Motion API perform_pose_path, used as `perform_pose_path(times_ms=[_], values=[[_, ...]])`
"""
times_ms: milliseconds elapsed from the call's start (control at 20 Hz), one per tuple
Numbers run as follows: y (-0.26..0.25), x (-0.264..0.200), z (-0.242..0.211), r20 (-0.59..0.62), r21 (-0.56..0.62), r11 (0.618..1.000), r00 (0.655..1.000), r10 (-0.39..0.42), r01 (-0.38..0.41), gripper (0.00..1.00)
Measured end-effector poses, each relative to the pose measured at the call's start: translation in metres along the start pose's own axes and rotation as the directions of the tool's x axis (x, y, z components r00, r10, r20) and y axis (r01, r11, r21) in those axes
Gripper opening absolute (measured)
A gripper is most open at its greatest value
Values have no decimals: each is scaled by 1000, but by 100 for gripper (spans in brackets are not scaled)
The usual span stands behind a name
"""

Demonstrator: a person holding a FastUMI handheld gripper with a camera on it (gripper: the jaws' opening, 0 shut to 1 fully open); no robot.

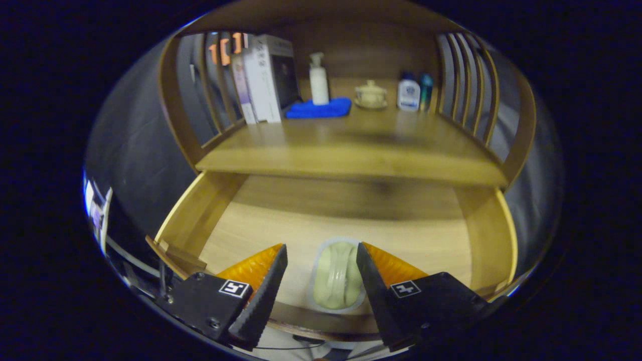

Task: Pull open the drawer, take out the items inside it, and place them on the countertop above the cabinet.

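Tool wide apart, straddling pale packet at drawer front edge; drawer floor beyond bare

- The drawer is light wood, smooth with a soft sheen.
- The countertop is smooth, satiny wood.
- The packet between the spread fingers of the gripper is glossy clear plastic.
- The cloth looks soft and matt.
- The pump bottle is smooth plastic.
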State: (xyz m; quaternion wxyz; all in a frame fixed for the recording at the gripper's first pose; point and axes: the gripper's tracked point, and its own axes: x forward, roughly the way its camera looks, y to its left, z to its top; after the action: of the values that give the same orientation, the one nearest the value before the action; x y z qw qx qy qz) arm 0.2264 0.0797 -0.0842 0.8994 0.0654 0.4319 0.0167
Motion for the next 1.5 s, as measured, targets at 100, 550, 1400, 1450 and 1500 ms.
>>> perform_pose_path(times_ms=[100, 550, 1400, 1450, 1500], values=[[-4, 10, -7, -49, 10, 1000, 999, -7, 8, 85], [-20, 22, -16, -118, -101, 990, 987, -110, 98, 78], [-28, 18, 15, 2, -110, 991, 997, -75, 75, 19], [-28, 13, 21, 17, -109, 991, 997, -75, 76, 19], [-28, 6, 30, 35, -107, 991, 997, -72, 75, 19]])
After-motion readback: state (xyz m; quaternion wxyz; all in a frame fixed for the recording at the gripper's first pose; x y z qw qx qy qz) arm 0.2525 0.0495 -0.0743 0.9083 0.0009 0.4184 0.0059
